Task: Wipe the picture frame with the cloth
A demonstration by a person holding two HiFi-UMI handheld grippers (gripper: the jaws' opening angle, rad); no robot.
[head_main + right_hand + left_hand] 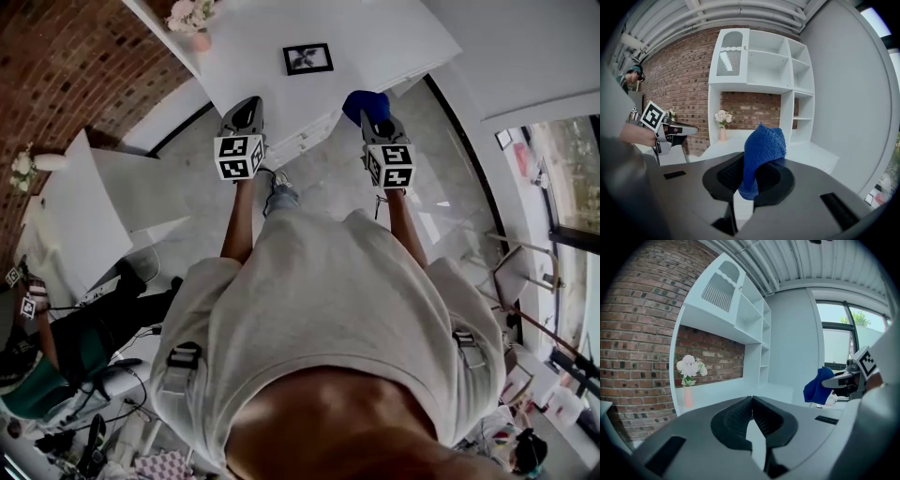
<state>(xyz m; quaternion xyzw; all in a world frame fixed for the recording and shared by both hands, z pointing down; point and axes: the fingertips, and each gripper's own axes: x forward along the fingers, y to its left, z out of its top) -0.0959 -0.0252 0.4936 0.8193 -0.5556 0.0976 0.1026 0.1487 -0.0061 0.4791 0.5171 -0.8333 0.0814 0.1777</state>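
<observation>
A small black picture frame (308, 58) lies flat on the white counter (394, 37) ahead of me. My right gripper (373, 114) is shut on a blue knitted cloth (761, 152), held in the air short of the counter's edge; the cloth (366, 103) bunches above its jaws. My left gripper (246, 114) is shut with nothing between its pads, level with the right one and also short of the counter. The left gripper view shows the blue cloth (817, 385) off to its right. The frame is out of sight in both gripper views.
A pink vase of white flowers (193, 21) stands on the counter's left end, beside a brick wall (66, 66). White shelving (761, 70) rises above the counter. Another person (56, 347) sits at lower left, next to a white table (84, 216).
</observation>
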